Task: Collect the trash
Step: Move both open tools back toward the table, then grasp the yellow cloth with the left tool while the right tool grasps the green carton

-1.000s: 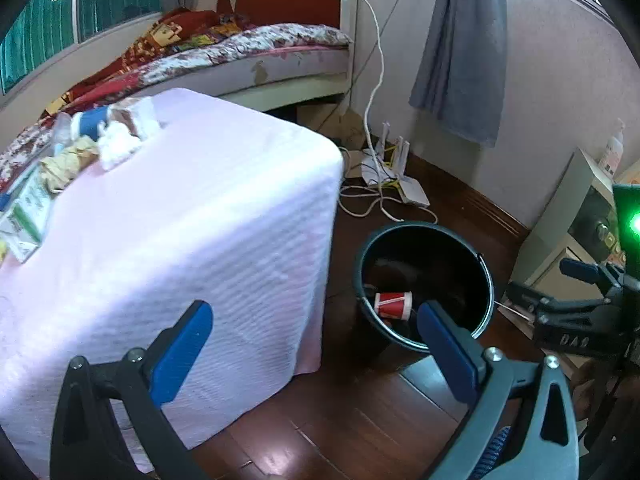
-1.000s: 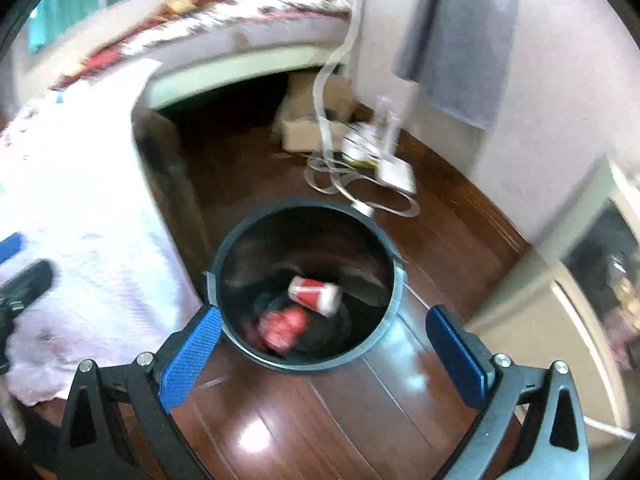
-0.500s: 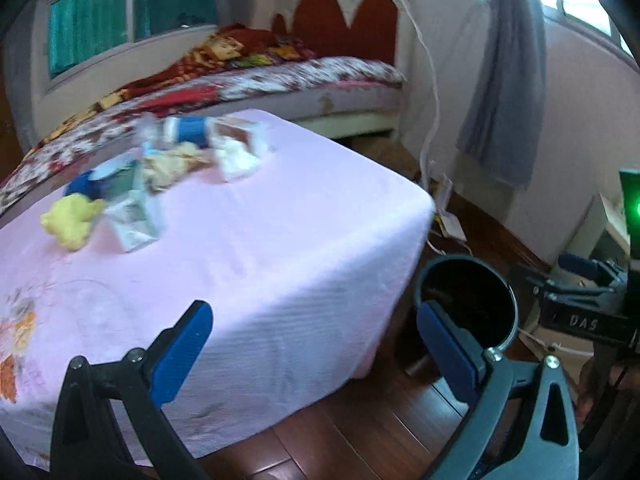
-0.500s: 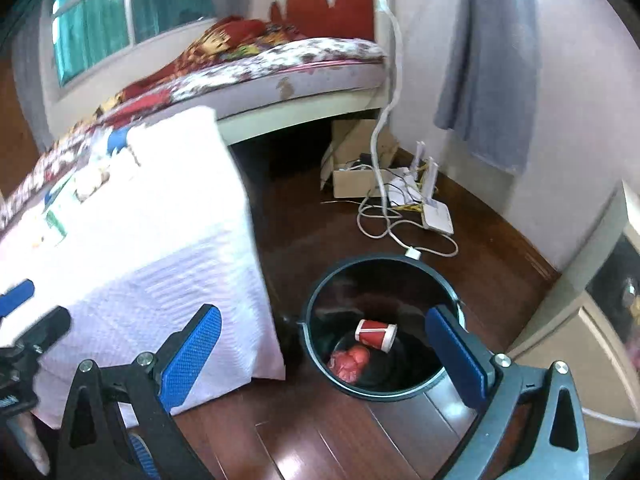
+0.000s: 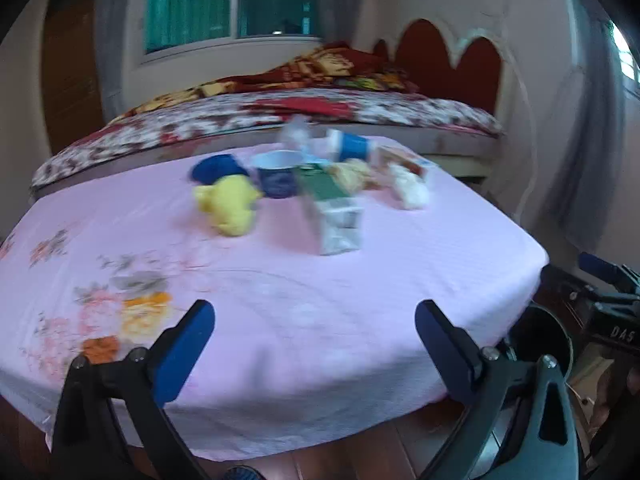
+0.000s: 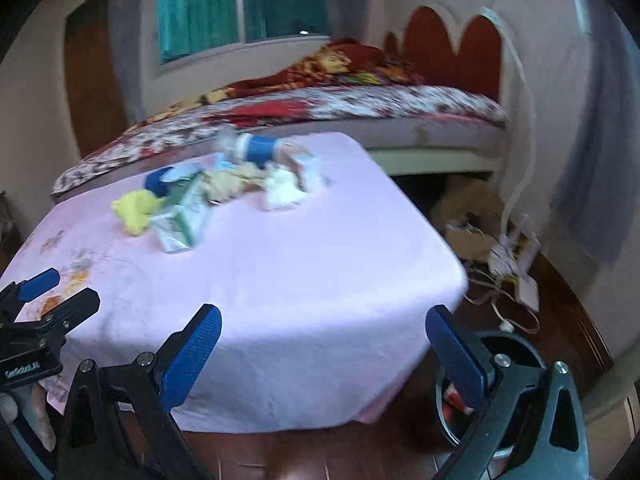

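From where I steer, the table [image 5: 360, 320] lies straight ahead of both grippers, with the trash bunched on its far half: a crumpled wad [image 5: 230, 206] to the left, a carton [image 5: 334, 216] lying just right of it, a cup [image 5: 277, 178] behind the two, and a tissue clump [image 5: 410, 192] farthest right. Behind the table runs the bed [image 5: 280, 116], under the window [image 5: 232, 0]. The bin [image 6: 508, 364] stands on the floor off the table's near right corner, and cables [image 6: 512, 276] lie on the floor beyond it.
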Action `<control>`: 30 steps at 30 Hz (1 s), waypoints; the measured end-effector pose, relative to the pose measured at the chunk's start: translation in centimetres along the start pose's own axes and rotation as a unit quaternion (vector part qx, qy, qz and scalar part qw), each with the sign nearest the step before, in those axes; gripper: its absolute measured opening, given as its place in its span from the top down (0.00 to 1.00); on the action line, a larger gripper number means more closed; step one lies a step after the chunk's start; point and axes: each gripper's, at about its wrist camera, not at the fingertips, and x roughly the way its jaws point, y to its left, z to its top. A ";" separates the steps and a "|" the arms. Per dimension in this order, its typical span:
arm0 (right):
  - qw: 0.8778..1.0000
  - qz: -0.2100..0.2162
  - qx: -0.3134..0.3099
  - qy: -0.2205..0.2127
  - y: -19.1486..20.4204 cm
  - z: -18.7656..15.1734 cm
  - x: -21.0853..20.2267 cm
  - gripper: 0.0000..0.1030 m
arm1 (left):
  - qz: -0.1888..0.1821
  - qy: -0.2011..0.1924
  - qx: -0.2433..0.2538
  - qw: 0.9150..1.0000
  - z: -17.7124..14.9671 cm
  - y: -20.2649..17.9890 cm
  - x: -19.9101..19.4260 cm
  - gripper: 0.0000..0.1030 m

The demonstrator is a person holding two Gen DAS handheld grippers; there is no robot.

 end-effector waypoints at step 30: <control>0.987 0.122 -0.063 0.087 15.0 7.4 18.3 0.56 | 0.035 0.020 -0.036 0.999 5.2 8.8 9.9 0.15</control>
